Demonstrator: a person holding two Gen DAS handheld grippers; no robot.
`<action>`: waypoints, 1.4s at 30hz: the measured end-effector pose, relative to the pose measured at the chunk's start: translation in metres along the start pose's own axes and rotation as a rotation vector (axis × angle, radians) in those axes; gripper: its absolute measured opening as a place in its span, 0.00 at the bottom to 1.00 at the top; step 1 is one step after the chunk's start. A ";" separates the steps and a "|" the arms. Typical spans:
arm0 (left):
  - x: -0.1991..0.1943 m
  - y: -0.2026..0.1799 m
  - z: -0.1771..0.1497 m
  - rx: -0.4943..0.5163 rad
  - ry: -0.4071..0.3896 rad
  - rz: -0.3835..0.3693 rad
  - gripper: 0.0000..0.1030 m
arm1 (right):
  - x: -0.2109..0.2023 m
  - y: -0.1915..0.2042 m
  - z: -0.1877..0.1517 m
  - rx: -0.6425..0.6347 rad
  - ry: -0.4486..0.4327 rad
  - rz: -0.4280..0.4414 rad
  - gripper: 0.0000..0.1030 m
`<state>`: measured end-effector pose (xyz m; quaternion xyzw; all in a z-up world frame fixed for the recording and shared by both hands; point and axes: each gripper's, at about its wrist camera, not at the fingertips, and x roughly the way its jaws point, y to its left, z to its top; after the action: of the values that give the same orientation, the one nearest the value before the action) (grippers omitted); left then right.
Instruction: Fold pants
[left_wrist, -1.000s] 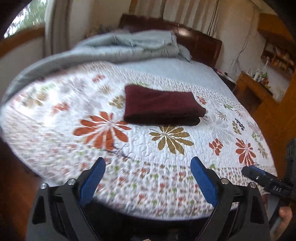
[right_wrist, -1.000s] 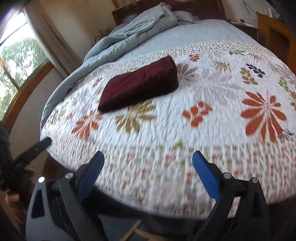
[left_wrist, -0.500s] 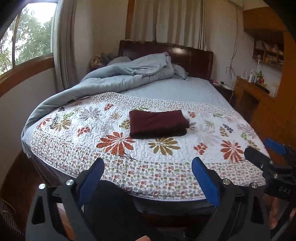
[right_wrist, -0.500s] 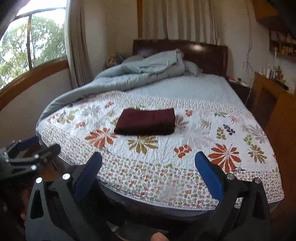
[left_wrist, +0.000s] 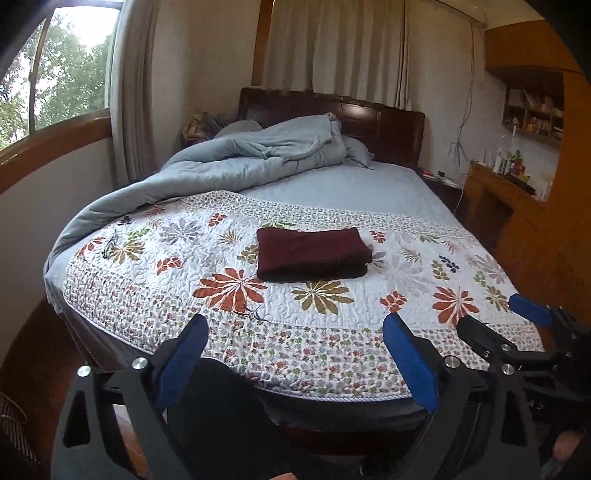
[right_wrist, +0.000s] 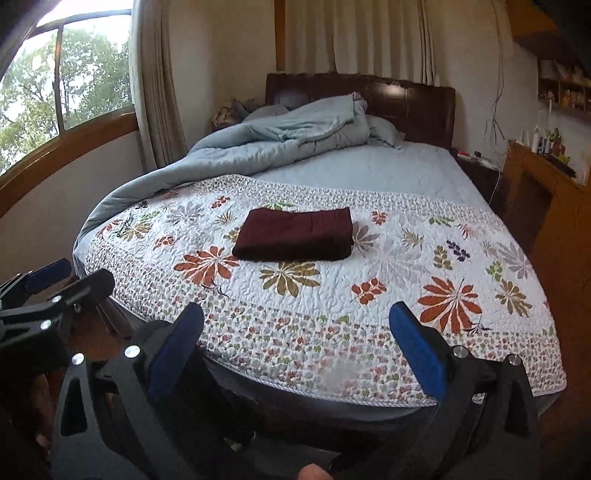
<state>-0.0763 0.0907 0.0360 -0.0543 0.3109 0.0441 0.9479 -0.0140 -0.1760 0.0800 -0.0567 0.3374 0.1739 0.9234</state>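
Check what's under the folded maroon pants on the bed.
The folded pants lie flat on the floral quilt, whose flower print shows around every edge. The patch directly beneath is covered, so anything there can't be seen.

matt cloth pants (left_wrist: 312, 253), stitched quilt (left_wrist: 406, 280)

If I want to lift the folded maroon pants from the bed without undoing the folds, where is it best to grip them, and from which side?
Probably the near long edge of the folded maroon pants, approached from the foot of the bed. Its layers show stacked there, so one pinch can catch them all. They lie flat on the floral quilt; both the left tool and right tool are open.
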 end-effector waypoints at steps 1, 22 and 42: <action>0.004 0.001 0.000 -0.004 0.006 0.003 0.93 | 0.004 -0.002 -0.001 0.005 0.010 0.002 0.97; 0.036 0.004 -0.003 -0.030 0.064 -0.052 0.93 | 0.030 -0.001 0.000 0.018 0.044 0.020 0.97; 0.047 0.005 -0.009 -0.014 0.066 -0.006 0.94 | 0.040 0.001 0.001 0.004 0.047 -0.012 0.97</action>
<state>-0.0449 0.0962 0.0003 -0.0630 0.3414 0.0416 0.9369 0.0146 -0.1638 0.0553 -0.0609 0.3589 0.1661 0.9164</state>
